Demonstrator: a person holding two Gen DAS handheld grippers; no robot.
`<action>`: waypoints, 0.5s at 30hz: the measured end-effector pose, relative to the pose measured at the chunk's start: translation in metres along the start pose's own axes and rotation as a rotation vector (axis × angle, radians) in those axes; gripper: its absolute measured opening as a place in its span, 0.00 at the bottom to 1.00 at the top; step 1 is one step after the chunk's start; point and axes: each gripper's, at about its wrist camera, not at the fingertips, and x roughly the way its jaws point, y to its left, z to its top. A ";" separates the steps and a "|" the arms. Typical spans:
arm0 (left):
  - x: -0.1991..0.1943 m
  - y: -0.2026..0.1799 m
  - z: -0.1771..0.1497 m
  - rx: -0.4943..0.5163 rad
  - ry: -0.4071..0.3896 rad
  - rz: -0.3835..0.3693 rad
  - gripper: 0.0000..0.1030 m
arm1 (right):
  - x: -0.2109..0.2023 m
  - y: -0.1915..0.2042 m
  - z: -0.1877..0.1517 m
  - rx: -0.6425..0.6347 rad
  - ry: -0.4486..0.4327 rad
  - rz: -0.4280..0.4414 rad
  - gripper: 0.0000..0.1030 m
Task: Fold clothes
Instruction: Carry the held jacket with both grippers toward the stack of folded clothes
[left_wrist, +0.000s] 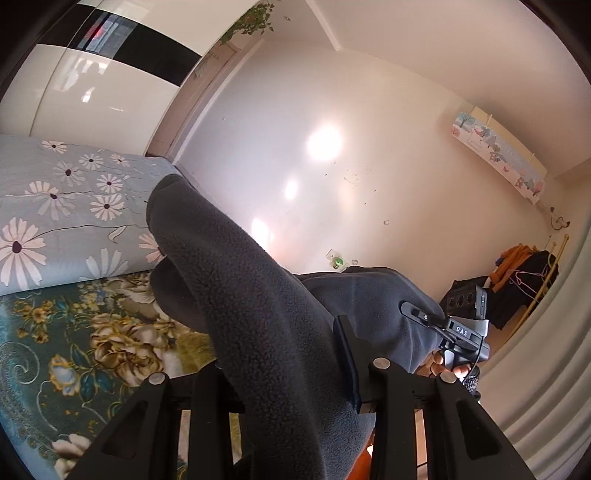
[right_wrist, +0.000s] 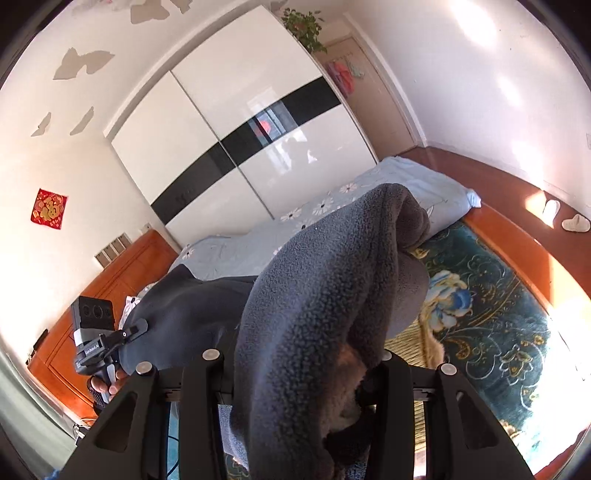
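Note:
A dark blue-grey fleece garment hangs between my two grippers, lifted above the bed. My left gripper is shut on one part of the fleece, which drapes over its fingers and hides the tips. My right gripper is shut on another part of the same garment, its tips also hidden by cloth. In the left wrist view the right gripper shows at the right, clamped on the fleece. In the right wrist view the left gripper shows at the left, clamped on it too.
Below lies a teal floral bedspread and a light blue daisy quilt. A white and black wardrobe stands beyond the bed. A wooden headboard, orange floor and clothes rack are around.

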 end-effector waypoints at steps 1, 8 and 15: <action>0.001 0.001 -0.006 0.007 -0.012 -0.009 0.37 | -0.004 -0.008 -0.004 -0.003 -0.024 0.012 0.42; 0.041 0.044 -0.071 -0.049 0.148 0.042 0.36 | 0.023 -0.082 -0.067 0.133 0.083 -0.088 0.42; 0.044 0.045 -0.072 -0.096 0.127 -0.020 0.34 | 0.015 -0.104 -0.056 0.167 0.051 -0.027 0.42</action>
